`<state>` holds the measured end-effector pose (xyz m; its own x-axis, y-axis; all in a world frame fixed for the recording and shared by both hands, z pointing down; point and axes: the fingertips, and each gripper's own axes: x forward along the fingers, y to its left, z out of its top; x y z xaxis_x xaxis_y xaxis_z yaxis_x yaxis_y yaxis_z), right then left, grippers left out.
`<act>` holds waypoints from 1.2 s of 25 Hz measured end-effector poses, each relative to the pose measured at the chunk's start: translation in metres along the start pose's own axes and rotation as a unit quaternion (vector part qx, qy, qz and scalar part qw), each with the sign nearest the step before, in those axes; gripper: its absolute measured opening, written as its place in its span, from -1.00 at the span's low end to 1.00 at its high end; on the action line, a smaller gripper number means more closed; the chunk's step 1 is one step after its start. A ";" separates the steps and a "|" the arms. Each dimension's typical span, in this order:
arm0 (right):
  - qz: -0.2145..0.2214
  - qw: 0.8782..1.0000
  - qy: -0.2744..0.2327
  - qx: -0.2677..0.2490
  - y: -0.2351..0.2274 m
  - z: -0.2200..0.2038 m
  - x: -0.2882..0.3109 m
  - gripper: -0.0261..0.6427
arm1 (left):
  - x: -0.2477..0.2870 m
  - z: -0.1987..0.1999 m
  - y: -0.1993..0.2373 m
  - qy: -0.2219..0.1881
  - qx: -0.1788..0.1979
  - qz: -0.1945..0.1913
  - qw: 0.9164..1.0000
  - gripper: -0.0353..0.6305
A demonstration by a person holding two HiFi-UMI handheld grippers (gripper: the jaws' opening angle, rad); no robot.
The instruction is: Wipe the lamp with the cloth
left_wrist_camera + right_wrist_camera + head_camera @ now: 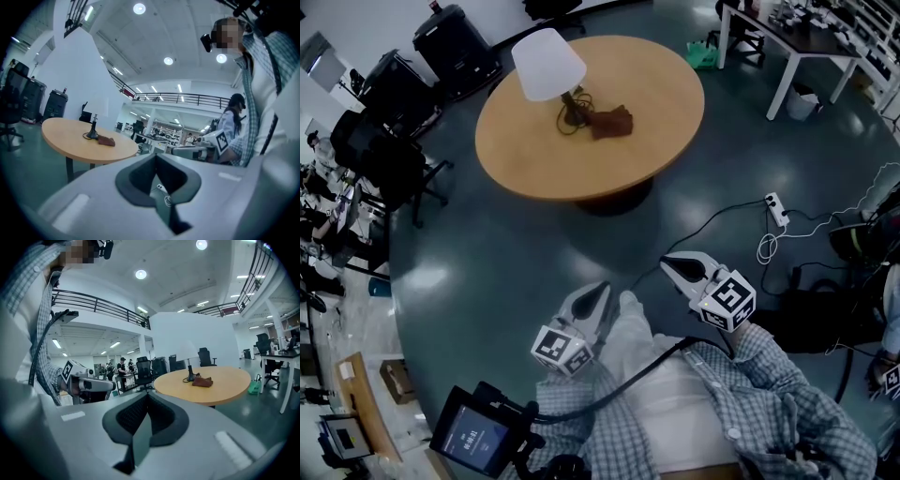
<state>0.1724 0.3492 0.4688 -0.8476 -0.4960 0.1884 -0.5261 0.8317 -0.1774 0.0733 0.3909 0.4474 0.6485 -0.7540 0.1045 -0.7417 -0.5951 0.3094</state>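
**A:** What is seen nearest?

**B:** The left gripper [605, 287] and the right gripper [667, 262] are held low in front of a checked shirt [750, 394]. They are side by side, apart from each other, and both are pointed towards the table. A dark screen [473, 439] is seen at the lower left.

**A:** How are the jaws set?

**B:** In each gripper view the pair is seen pressed together (pad against pad, with a small notch left behind the tips). Nothing is gripped by either.

**A:** What is laid out beyond them?

**B:** A stretch of dark green floor [534, 244] is crossed first. A white power strip [777, 208] with trailing cables is seen on it, off to the right.

**A:** And where are the task's things found?

**B:** The round wooden table [619, 164] is stood further on, well apart from both grippers. The lamp [547, 64], white-shaded and upright on a dark stem, is placed near the table's middle. The cloth [612, 122], brown and crumpled, is laid on the tabletop just beside the lamp's base, to its right in the head view. Whether the base is touched by it cannot be told.

**A:** Is anything made out behind the table?

**B:** Black office chairs [389, 131] are ranged at the left, and a white desk [792, 52] is seen at the upper right.
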 end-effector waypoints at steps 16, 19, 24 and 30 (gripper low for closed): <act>-0.019 1.000 -0.002 0.004 -0.119 0.038 0.139 -0.91 | 0.107 0.044 0.164 0.009 -0.015 -0.022 1.000 -0.88; -0.023 1.000 -0.015 0.011 -0.152 0.067 0.189 -0.91 | 0.134 0.066 0.217 0.021 -0.011 -0.031 0.999 -0.88; -0.040 0.999 -0.007 0.006 -0.191 0.092 0.245 -0.91 | 0.167 0.098 0.280 0.015 -0.023 -0.041 0.999 -0.88; -0.050 0.999 0.016 -0.004 -0.220 0.099 0.277 -0.91 | 0.198 0.111 0.327 -0.001 -0.053 -0.050 0.997 -0.88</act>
<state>0.0461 0.0044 0.4646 -0.7877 -0.5689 0.2364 -0.6078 0.7803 -0.1474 -0.0598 0.0159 0.4650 0.7183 -0.6925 0.0665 -0.6509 -0.6353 0.4157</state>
